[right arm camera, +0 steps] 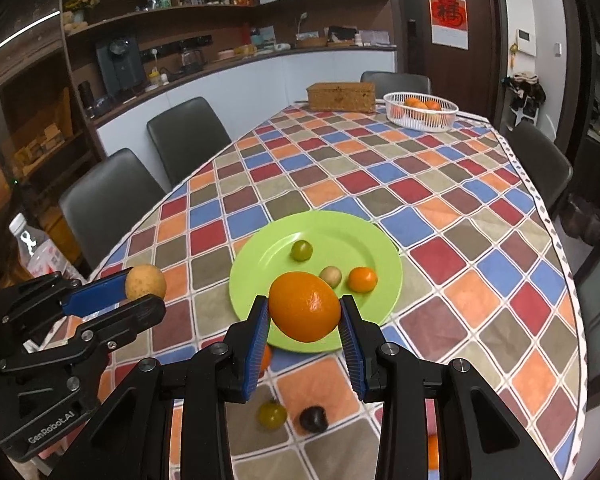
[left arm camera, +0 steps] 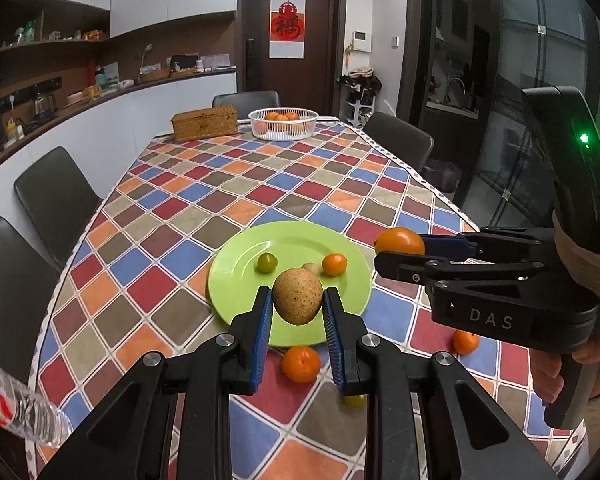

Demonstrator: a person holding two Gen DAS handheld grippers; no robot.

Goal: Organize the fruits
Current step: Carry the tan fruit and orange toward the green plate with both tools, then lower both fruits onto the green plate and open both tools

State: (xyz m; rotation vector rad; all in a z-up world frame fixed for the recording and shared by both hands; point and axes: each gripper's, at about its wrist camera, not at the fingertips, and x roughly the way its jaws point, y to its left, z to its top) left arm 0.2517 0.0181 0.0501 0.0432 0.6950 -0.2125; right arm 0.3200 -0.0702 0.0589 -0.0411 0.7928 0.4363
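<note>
Left gripper (left arm camera: 298, 306) is clamped on a speckled tan fruit (left arm camera: 298, 296), held in the air above the near edge of the green plate (left arm camera: 240, 272). From the right wrist view the same fruit sits pinched between the blue pads, off to the left of the plate.

Right gripper (right arm camera: 305, 312) is closed on a large orange (right arm camera: 305, 307), also airborne — over the near rim of the plate. In the left view it hangs just past the plate's right edge.

On the plate: a green fruit (left arm camera: 267, 263), a small beige fruit (left arm camera: 310, 268) and a small orange fruit (left arm camera: 335, 264), all apart from each other except the beige one, which is near the small orange one.

Loose on the checked tablecloth (left arm camera: 204, 192) in front of the plate: a mandarin (left arm camera: 301, 364), another mandarin (left arm camera: 465, 342) further right, a green-yellow fruit (right arm camera: 272, 414) and a dark fruit (right arm camera: 313, 419) beside it.

Far end of the table — a white basket (left arm camera: 283, 130) with oranges, a wicker box (left arm camera: 205, 123) next to it. Plastic bottle (right arm camera: 32, 248) at the left table edge.
</note>
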